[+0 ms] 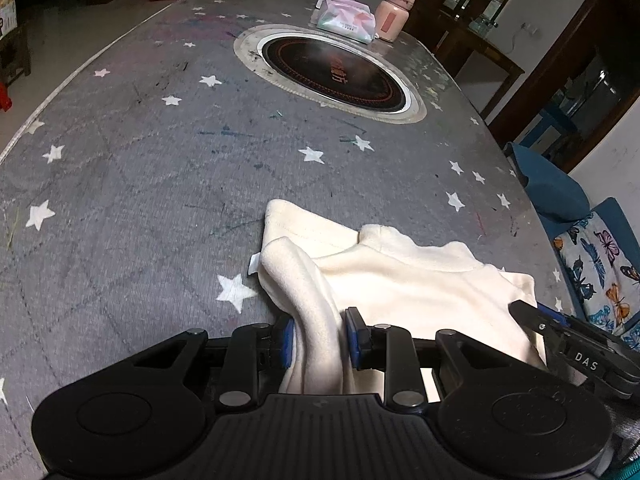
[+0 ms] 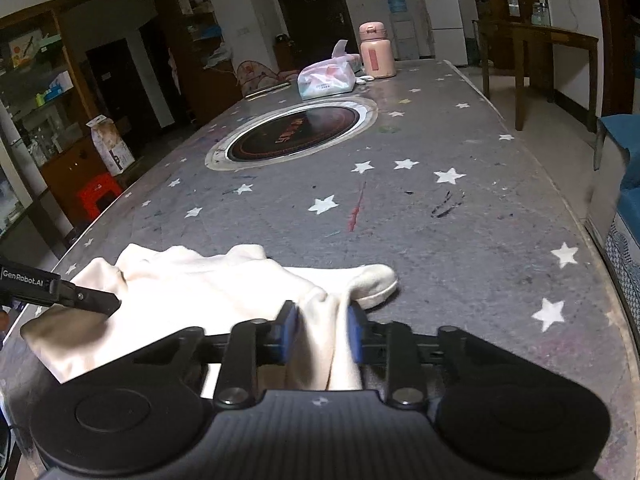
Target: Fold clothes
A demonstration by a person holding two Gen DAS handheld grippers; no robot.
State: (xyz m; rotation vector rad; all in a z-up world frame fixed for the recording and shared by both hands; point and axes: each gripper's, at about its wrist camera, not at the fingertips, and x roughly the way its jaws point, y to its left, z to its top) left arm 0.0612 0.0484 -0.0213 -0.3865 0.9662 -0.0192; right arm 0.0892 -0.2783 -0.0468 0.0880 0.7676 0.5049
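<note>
the cream garment lies rumpled on the near end of the star-printed table cover, its long axis running crosswise between our two hands, collar bump toward the far side. we hold it at both ends: the left gripper pinches a rolled sleeve or edge between its blue pads, and the right gripper has cloth bunched between its pads too, jaws drawn in on the fabric, with the cuff end flopping out past it onto the table. each gripper's tip shows at the side of the other's view, so the hands sit near each other with the body of the garment slack between them

we judge the step in hand to be spreading or lifting the piece to lay it flat before the first fold. what the next move turns on is that the cloth lies straight ahead of and below both grippers, and both hands are equally close, so pulling apart along that crosswise axis would take up the slack

room is generous ahead: bare cover up to the round inset hob, with the tissue pack and pink flask well apart at the far end. the table edge curves in on our right, the tighter side
</note>
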